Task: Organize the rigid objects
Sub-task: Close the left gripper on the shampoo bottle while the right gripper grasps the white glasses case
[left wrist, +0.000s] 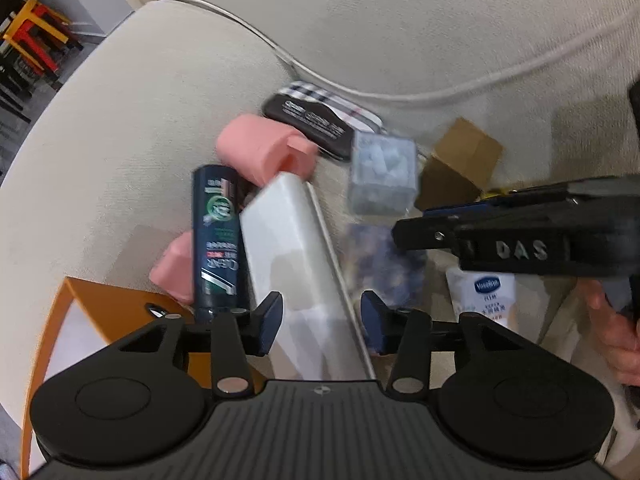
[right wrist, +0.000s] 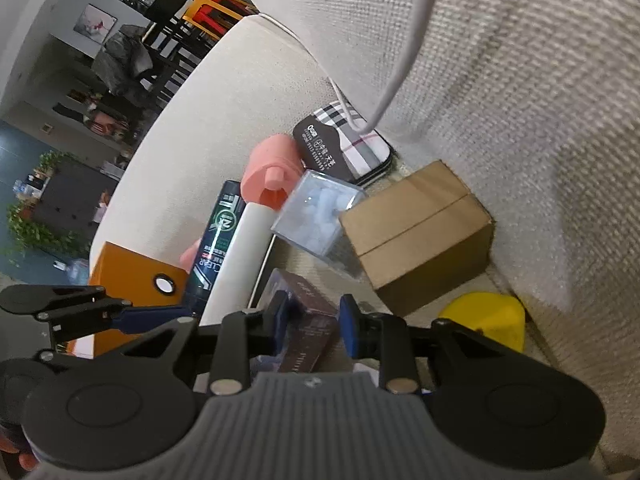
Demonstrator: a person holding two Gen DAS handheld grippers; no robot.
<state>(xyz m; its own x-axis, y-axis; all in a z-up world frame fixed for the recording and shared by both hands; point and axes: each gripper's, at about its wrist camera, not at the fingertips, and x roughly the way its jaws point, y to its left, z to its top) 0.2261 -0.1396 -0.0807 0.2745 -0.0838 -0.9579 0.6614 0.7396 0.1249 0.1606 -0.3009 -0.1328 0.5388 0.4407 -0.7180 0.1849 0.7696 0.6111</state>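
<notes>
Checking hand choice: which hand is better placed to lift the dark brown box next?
Right. The right gripper has its jaws astride the dark brown box; the left gripper sits over the white box, jaws open.

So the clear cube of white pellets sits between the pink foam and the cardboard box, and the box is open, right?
Not quite: the cardboard box is closed, flaps shut, as the right wrist view shows. The clear cube does sit between it and the pink foam.

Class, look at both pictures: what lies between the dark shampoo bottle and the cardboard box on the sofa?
In both views, the white flat box beside the bottle, then the clear cube box against the cardboard box.
</notes>
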